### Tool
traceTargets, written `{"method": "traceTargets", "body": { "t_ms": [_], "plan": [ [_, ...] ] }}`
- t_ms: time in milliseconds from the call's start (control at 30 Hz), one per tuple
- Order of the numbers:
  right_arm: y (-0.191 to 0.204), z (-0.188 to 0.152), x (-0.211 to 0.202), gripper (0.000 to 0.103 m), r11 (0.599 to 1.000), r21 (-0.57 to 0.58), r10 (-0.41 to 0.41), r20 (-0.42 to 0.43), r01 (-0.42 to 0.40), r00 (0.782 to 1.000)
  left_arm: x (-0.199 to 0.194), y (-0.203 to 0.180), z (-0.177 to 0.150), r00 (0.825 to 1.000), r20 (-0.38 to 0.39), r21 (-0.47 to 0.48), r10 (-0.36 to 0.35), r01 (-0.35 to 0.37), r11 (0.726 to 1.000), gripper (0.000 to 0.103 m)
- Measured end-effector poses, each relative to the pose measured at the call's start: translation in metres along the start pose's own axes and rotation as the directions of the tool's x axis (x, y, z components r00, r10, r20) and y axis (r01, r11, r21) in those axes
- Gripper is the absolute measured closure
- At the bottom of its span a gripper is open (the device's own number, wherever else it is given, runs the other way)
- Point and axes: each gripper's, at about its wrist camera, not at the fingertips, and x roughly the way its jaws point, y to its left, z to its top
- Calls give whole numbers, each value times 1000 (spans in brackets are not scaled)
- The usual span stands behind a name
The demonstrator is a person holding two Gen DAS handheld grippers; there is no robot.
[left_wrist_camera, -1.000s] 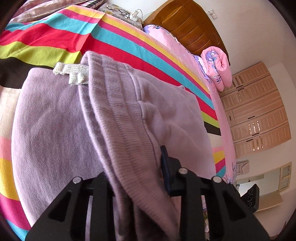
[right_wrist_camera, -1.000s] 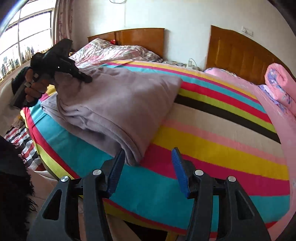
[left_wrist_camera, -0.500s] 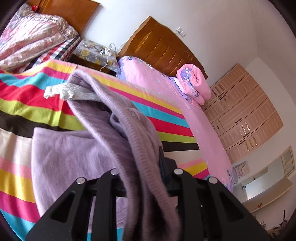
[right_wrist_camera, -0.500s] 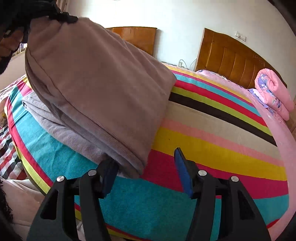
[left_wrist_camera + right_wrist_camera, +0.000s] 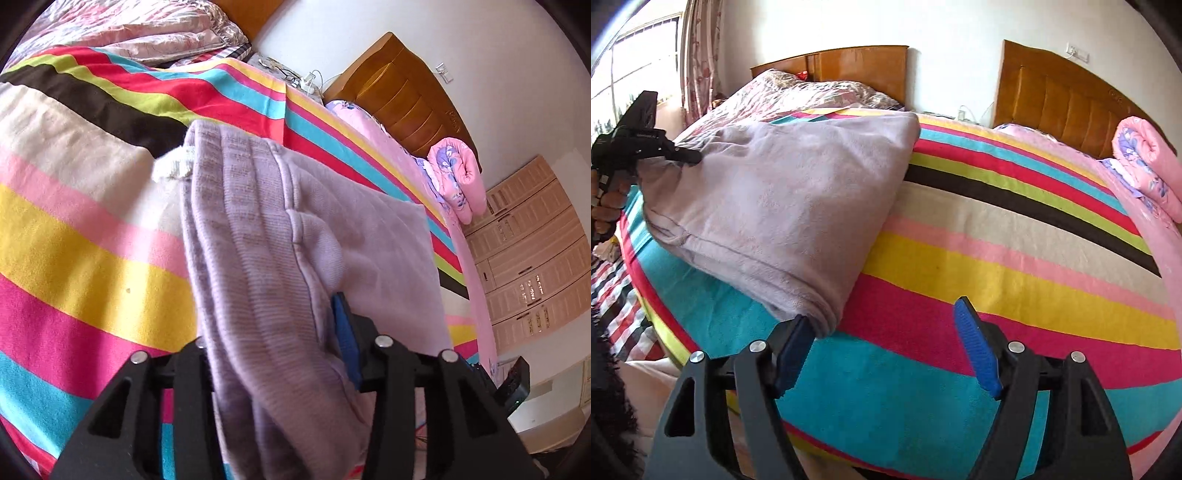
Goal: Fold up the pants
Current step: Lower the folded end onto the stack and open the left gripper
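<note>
The lilac pants (image 5: 783, 206) lie folded on the striped bed cover. My left gripper (image 5: 280, 354) is shut on the ribbed waistband (image 5: 251, 258) of the pants and holds that end up a little; a white drawstring end (image 5: 173, 166) hangs beside it. In the right wrist view the left gripper (image 5: 683, 157) shows at the far left, clamped on the pants' left end. My right gripper (image 5: 882, 343) is open and empty just above the bed, its left pad (image 5: 792, 350) close to the near folded corner of the pants.
The striped cover (image 5: 1015, 266) spreads to the right of the pants. A rolled pink quilt (image 5: 1145, 162) lies at the far right by a wooden headboard (image 5: 1063, 99). A floral quilt (image 5: 798, 92) lies behind. The bed edge (image 5: 653, 314) drops off at lower left.
My left gripper has carried the waistband end down from high in the air, so the pants now lie folded over on the bed. The right gripper stayed open near the folded corner.
</note>
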Motion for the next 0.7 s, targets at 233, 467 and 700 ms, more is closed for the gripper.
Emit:
{"method": "traceTargets", "body": {
  "t_ms": [233,467,700],
  "plan": [
    [-6,22,-36,35,983,-4,180,100,-181,979,-58,-84,-15,931,273,262,242,-314,913,14],
    [47,69,-2,40,954,-165,270,115,-250,956,20,-125,-43,933,186,430,308,-360,828,13],
    [50,49,17,40,929,-208,310,-5,-305,951,36,-99,-56,930,153,468,335,-367,804,13]
  ]
}}
